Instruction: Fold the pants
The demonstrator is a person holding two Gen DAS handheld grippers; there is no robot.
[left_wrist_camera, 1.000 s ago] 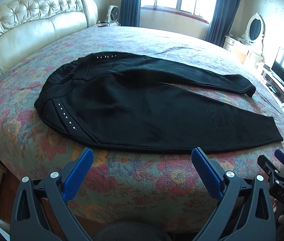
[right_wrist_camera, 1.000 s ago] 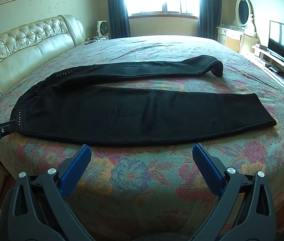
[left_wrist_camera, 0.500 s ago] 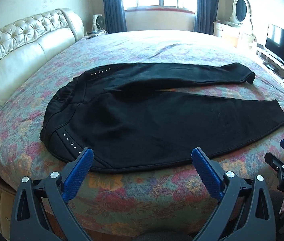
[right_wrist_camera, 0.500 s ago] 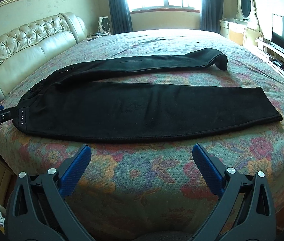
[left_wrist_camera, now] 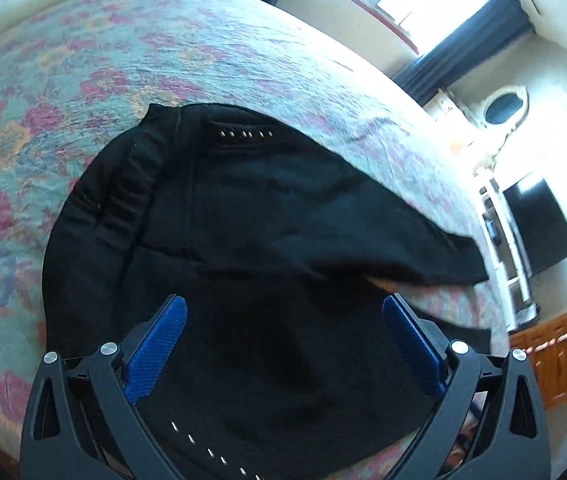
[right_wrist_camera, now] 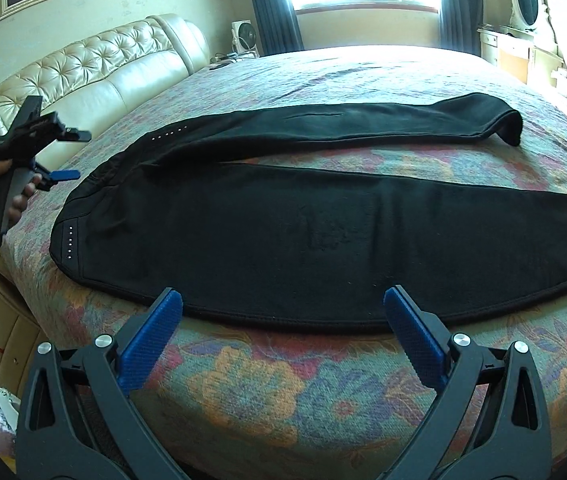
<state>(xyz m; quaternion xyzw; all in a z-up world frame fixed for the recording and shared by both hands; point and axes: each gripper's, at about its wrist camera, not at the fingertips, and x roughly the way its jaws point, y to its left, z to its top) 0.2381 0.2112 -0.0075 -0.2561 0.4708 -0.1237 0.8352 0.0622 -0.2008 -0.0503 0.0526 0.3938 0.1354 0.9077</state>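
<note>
1. The bed with the floral woven bedspread point(right_wrist_camera: 267, 380) carries the black fleece pants point(right_wrist_camera: 323, 232), laid flat along its near edge with the waistband toward the headboard end and the legs spread apart.
2. The left gripper point(left_wrist_camera: 283, 344) hovers released over the waistband; the right gripper point(right_wrist_camera: 283, 320), also released, waits at the near edge.
3. Recommended: grasp the near waistband corner and near cuff together, then fold evenly onto the far leg.
4. Only the right view shows both cuffs; only the left shows waistband detail.
</note>
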